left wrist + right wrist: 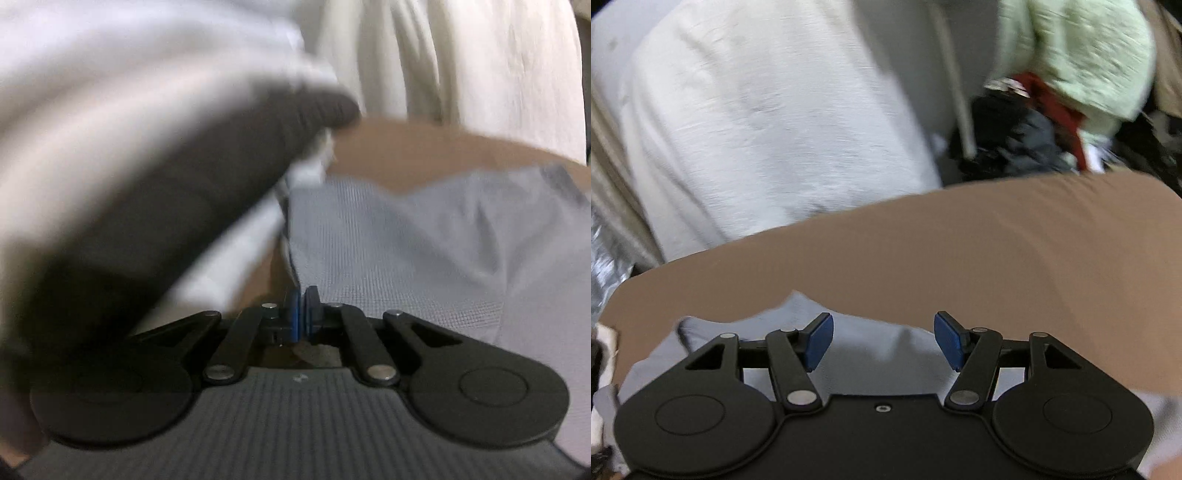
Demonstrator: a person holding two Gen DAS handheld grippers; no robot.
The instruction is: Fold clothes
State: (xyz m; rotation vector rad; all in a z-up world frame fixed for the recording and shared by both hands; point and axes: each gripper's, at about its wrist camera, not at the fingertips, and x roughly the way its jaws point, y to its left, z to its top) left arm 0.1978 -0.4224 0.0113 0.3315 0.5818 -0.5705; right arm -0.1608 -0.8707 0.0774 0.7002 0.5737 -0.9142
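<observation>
I am holding my left gripper [302, 312] low at the bottom centre of its view, its blue pads [294, 314] pressed together; a thin edge of the pale grey garment [424, 240] seems to be running down into them, though I cannot tell for sure that cloth is caught there. That garment is lying across the right half of the frame on the brown table [406, 147]. A blurred dark and white fold of cloth [147, 184] is sweeping across the left side, hiding whatever sits behind it, and I cannot make out its shape.

I am hovering my right gripper [883, 338] at the lower centre of its view, fingers spread wide apart with nothing between them, just above the garment's near edge. A white cloth [768, 122] is filling the upper left, and a heap of clothes [1071, 92], light green, red and dark, is smeared by blur at the upper right.
</observation>
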